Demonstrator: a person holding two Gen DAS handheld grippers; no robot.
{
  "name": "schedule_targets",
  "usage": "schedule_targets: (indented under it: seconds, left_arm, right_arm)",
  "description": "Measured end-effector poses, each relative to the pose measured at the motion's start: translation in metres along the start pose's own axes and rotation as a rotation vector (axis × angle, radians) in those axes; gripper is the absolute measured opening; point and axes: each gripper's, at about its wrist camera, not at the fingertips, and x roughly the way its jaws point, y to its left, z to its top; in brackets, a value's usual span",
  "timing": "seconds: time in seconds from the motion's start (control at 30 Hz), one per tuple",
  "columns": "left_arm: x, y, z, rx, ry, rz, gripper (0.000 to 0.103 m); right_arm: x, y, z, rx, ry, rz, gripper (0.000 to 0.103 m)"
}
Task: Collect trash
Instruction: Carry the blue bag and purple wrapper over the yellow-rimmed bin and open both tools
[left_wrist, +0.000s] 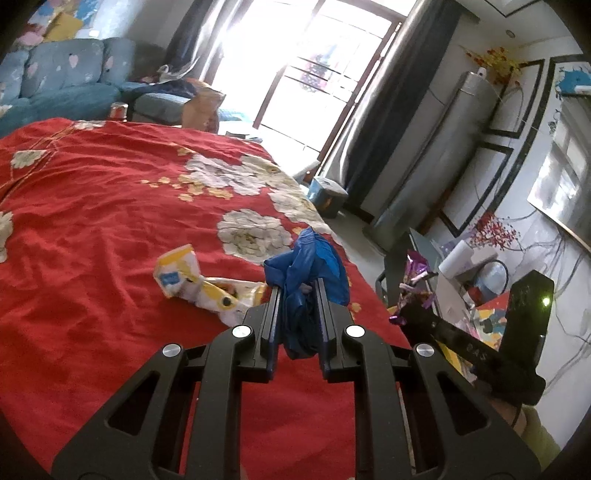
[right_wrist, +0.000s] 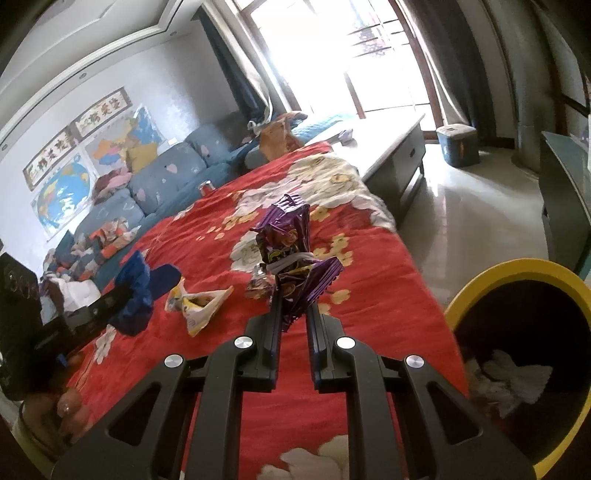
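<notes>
Blue crumpled plastic is clamped between the left gripper jaws at frame centre. A purple wrapper is pinched by the right gripper. A yellow wrapper is left on the red cloth; a yellow-rimmed bin is seen lower right.

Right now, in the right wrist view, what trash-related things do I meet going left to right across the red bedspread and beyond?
Blue plastic bag in the left claw → yellow-and-white wrapper lying on the bedspread → purple snack wrapper in the right claw → yellow-rimmed trash bin.
</notes>
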Motion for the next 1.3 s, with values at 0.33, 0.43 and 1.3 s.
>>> schedule_targets:
  seconds: [0.33, 0.43, 1.3]
  left_arm:
    - [0.008, -0.026, -0.007, 0.059, 0.024, -0.030, 0.011]
    - [0.011, -0.034, -0.010, 0.077, 0.034, -0.037, 0.011]
    - [0.051, -0.129, -0.041, 0.274, 0.129, -0.141, 0.011]
  right_arm:
    - [-0.015, -0.028, -0.003, 0.041, -0.023, -0.055, 0.012]
    - [-0.017, -0.034, -0.003, 0.049, -0.029, -0.069, 0.012]
    - [-0.054, -0.124, -0.018, 0.194, -0.092, -0.221, 0.012]
